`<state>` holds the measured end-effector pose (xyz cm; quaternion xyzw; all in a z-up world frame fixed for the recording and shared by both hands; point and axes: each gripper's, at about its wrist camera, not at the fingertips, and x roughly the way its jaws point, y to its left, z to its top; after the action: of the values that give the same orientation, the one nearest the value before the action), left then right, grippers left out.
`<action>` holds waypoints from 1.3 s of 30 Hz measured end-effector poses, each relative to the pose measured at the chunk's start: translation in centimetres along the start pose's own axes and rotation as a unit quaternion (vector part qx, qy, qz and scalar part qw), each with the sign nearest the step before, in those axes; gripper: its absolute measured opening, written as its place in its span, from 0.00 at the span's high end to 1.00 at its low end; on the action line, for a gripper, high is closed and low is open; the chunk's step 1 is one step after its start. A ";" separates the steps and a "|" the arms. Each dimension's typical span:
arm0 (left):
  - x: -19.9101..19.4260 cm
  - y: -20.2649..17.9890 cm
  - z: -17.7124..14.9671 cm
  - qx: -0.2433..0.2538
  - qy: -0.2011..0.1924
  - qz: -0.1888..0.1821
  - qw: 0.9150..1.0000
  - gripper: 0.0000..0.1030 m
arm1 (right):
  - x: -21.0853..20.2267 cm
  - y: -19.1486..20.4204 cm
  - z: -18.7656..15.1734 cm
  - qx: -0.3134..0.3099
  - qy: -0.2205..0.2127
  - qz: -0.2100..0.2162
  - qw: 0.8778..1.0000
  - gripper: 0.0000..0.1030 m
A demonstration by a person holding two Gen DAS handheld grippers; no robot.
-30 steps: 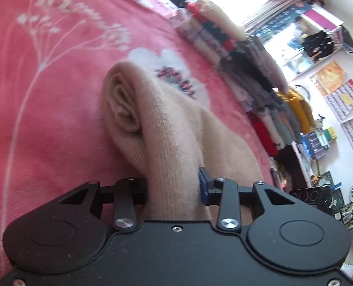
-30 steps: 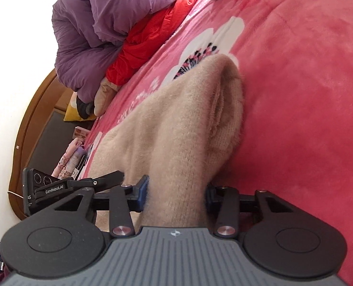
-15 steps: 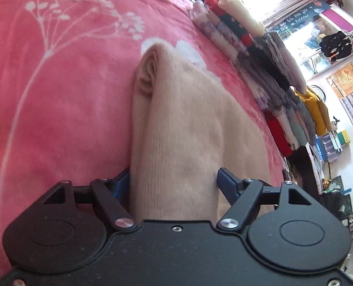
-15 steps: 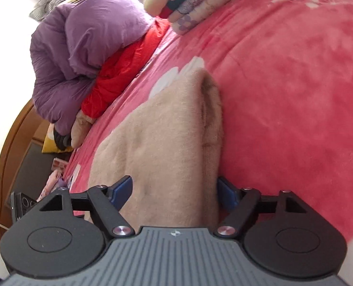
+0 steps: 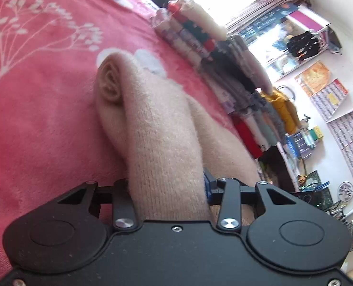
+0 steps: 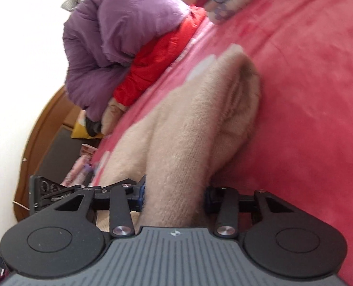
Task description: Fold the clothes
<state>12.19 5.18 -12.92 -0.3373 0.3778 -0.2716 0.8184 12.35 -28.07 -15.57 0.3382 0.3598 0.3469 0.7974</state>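
You have the beige, fuzzy knitted garment pinched at two places: your left hand-held gripper is closed narrow on one bunched ridge of it, and your right hand-held gripper is clamped on another, with the rest of the knit trailing ahead of both onto the pink floral fleece blanket covering the bed. The likeliest trouble is the thick, slippery knit sliding out of one grip if you pull the two apart unevenly — the fold would then skew or collapse. The layers rolled ahead of the left hand-held gripper could also drag and bunch under the fold. To the left tool's right, a row of folded clothes lies near, so swing away from it; ahead-left of the right tool a purple padded jacket limits room, while its right side is open blanket.
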 end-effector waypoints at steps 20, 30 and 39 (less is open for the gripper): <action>3.1 -0.1 6.7 0.003 -0.028 -0.061 0.998 0.63 | 0.6 0.2 7.1 -0.059 -0.057 0.036 0.996 0.59; 6.9 5.5 6.2 -0.050 0.003 -0.044 0.998 0.62 | 5.2 -4.5 8.1 -0.007 -0.019 0.001 1.000 0.58; 4.8 1.4 8.1 -0.027 -0.019 -0.100 0.994 0.63 | 2.9 -3.5 8.2 0.005 -0.054 0.031 0.998 0.58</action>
<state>21.64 5.53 -12.10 -0.4000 0.3338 -0.3355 0.7849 21.48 -29.96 -15.14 0.3711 0.3074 0.3512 0.8028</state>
